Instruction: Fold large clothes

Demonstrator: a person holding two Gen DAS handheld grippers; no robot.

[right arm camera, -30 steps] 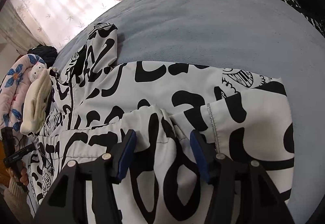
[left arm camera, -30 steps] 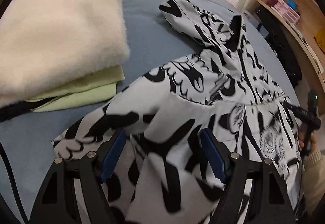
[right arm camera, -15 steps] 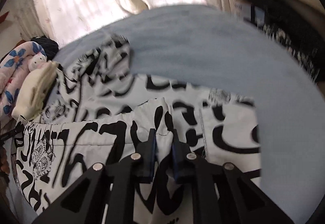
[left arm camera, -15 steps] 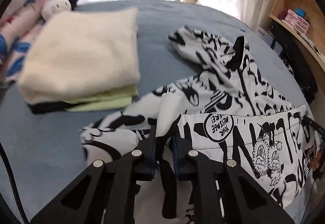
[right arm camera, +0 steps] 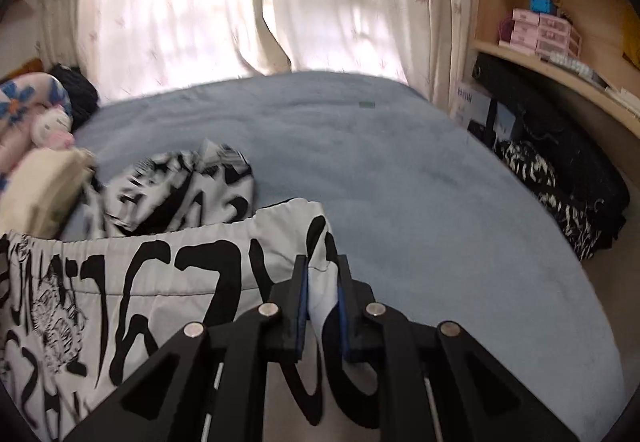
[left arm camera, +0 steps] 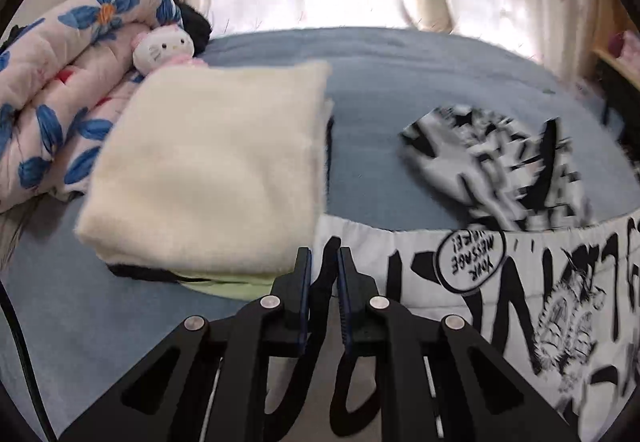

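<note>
A white jacket with black graffiti print (left arm camera: 500, 282) lies on the blue bed (left arm camera: 400, 81). Its hem edge is lifted and stretched between both grippers, while its hood end (left arm camera: 500, 161) still rests on the bed further back. My left gripper (left arm camera: 323, 266) is shut on the jacket's left hem corner. My right gripper (right arm camera: 322, 278) is shut on the right hem corner of the jacket (right arm camera: 160, 274). The hood end also shows in the right wrist view (right arm camera: 180, 189). The fabric below the raised edge is hidden by the grippers.
A folded stack of cream fleece (left arm camera: 216, 169) over a green garment lies on the bed to the left. A floral quilt (left arm camera: 52, 101) and a plush toy (left arm camera: 164, 47) sit behind it. Curtains (right arm camera: 240, 1) are at the back; a wooden shelf (right arm camera: 560, 41) and dark bags (right arm camera: 560, 181) are at right.
Both grippers closed on the jacket's hem and lifted it up off the bed, pulling the edge taut between them. The views rose and tilted toward the curtains.
</note>
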